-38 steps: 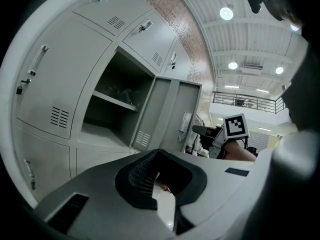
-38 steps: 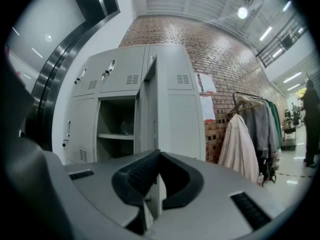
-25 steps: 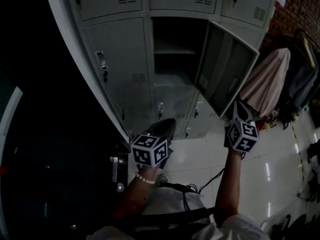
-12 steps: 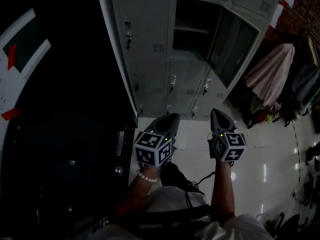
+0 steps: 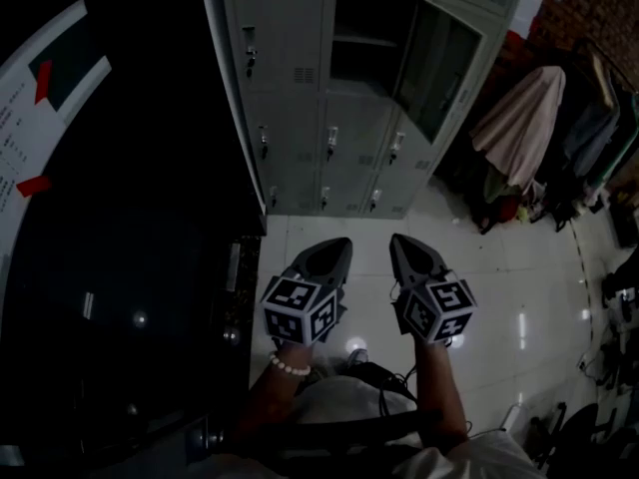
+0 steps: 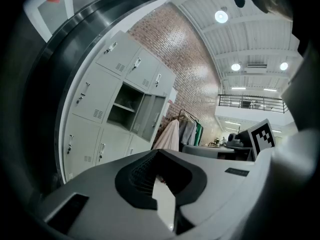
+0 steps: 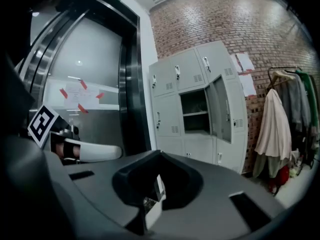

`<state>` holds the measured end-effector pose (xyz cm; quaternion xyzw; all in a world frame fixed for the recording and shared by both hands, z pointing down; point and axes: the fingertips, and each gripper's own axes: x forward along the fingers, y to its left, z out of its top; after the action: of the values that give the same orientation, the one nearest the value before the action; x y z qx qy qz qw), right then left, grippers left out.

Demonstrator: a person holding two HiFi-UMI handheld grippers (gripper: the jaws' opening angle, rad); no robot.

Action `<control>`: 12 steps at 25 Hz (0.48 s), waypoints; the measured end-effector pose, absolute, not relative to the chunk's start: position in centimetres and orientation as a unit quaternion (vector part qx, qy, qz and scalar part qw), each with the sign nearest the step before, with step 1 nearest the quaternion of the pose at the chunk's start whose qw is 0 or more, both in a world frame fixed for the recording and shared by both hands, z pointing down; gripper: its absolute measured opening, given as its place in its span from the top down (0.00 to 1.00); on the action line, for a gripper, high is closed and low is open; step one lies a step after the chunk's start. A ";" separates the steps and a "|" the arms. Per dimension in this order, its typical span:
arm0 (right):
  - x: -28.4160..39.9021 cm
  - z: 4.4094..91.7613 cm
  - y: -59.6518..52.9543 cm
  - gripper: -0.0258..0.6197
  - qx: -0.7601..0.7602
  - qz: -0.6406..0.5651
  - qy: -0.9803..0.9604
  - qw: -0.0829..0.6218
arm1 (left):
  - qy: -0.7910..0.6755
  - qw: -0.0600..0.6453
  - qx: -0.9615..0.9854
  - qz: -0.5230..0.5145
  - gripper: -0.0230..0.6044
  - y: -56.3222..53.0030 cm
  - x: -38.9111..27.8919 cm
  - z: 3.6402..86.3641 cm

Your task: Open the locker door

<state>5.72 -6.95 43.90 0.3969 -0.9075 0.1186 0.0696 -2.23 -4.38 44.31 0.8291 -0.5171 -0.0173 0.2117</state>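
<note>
locker bank (image 5: 300, 98) stands against the brick wall (image 7: 240, 24), grey, three columns of doors. the locker door (image 5: 439, 63) is in the middle column, in the row below the top one. it is swung out to the right on its right-hand hinge and stands edge-on in front of the right column. the open compartment (image 5: 364, 43) behind it is dark, with one shelf across it. the other doors visible on the bank are closed, handles and keys showing.

left gripper (image 5: 337, 245) and right gripper (image 5: 397, 239) are held side by side over the pale tiled floor (image 5: 519, 297), near each other, tips toward the foot of the bank. both are well apart from the bank; neither touches the door.

left gripper view: jaws clenched, tips meeting, nothing between them, only floor showing through the gap behind the tips. right gripper view: jaws likewise clenched and empty.

bead bracelet (image 5: 290, 366) on the person's left wrist. cable trails down by the legs.

clothes rack (image 5: 524, 123) just right of the bank, with a pale garment and darker ones hanging. dark steel doorway (image 7: 127, 84) at the bank's left edge. paper notice (image 7: 80, 96) fixed with red tape on the panel beyond it; print too small to read.
</note>
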 end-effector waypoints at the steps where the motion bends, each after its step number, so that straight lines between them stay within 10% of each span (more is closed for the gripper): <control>1: 6.2 43.9 -6.5 0.96 0.394 0.121 -0.908 0.069 | -0.516 0.213 0.830 -0.016 0.97 -4.1 -1.6 44.3; 12: 11.7 42.0 -4.8 0.96 0.391 0.110 -0.912 0.057 | -0.518 0.202 0.831 -0.019 0.97 -3.3 3.6 43.0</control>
<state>11.70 -4.77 42.03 0.3910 -0.9120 0.1102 0.0569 3.60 -3.32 43.03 0.8309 -0.5180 -0.0190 0.2021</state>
